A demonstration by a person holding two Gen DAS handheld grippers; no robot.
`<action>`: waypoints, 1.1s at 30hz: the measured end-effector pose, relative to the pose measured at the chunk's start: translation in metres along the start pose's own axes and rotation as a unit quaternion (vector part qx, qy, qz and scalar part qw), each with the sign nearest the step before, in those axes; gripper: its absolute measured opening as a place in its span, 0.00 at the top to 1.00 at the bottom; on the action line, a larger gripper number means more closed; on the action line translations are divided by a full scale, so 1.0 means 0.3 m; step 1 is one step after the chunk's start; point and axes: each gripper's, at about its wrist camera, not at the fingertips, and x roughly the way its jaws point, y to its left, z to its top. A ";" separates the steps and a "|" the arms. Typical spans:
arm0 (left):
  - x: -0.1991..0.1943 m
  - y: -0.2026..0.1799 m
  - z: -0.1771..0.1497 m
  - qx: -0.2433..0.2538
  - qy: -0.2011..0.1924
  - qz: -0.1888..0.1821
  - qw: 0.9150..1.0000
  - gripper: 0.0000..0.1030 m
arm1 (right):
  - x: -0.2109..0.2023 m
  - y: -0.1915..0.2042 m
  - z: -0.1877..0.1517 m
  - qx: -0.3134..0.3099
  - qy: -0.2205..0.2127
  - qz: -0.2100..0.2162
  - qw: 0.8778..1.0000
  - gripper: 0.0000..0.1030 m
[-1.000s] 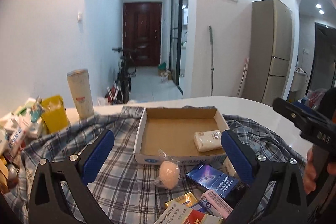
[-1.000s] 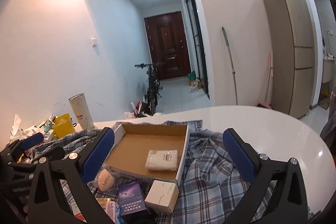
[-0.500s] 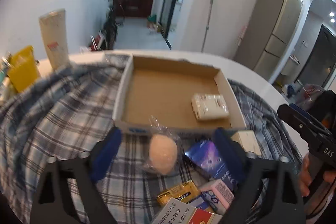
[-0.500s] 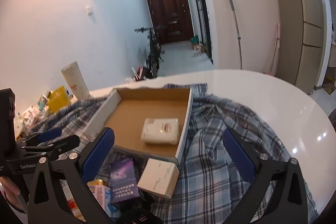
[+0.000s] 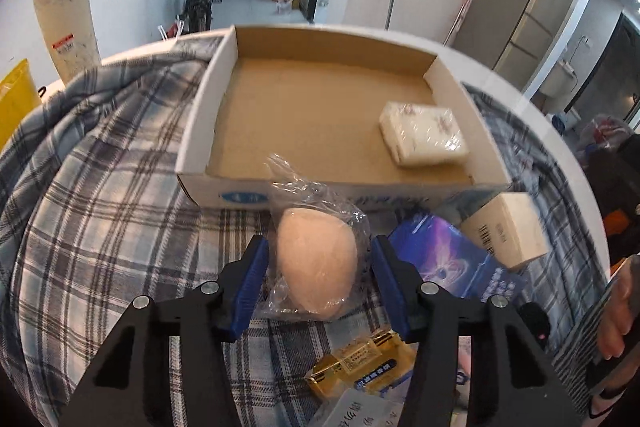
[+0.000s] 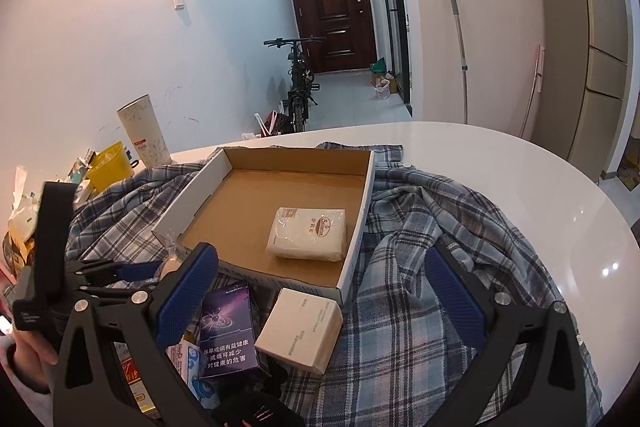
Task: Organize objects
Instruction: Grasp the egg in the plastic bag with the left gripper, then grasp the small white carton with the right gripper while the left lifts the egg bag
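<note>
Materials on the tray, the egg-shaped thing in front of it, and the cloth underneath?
Tray: corrugated cardboard, raw brown inside, white printed outer face.
Egg-shaped thing: matte peach, looks like soft foam or sponge, can't confirm; sealed in crinkled clear plastic film with glare.
Cloth: woven blue-grey plaid fabric, rumpled folds, likely a shirt.

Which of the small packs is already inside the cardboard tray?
Only the white plastic-wrapped pack, lying flat in the cardboard tray. The purple box, cream carton and gold pack lie outside on the plaid cloth.
</note>
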 end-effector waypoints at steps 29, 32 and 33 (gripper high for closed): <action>-0.274 0.003 -0.049 -0.009 -0.214 0.045 0.976 0.59 | 0.151 0.024 -0.056 0.021 0.131 -0.008 0.991 0.10; -0.276 0.010 -0.048 -0.013 -0.216 0.046 0.975 0.59 | 0.191 0.030 -0.088 0.020 0.157 -0.016 0.987 0.19; -0.275 0.010 -0.048 -0.013 -0.217 0.047 0.975 0.59 | 0.201 0.034 -0.097 0.018 0.164 -0.018 0.986 0.22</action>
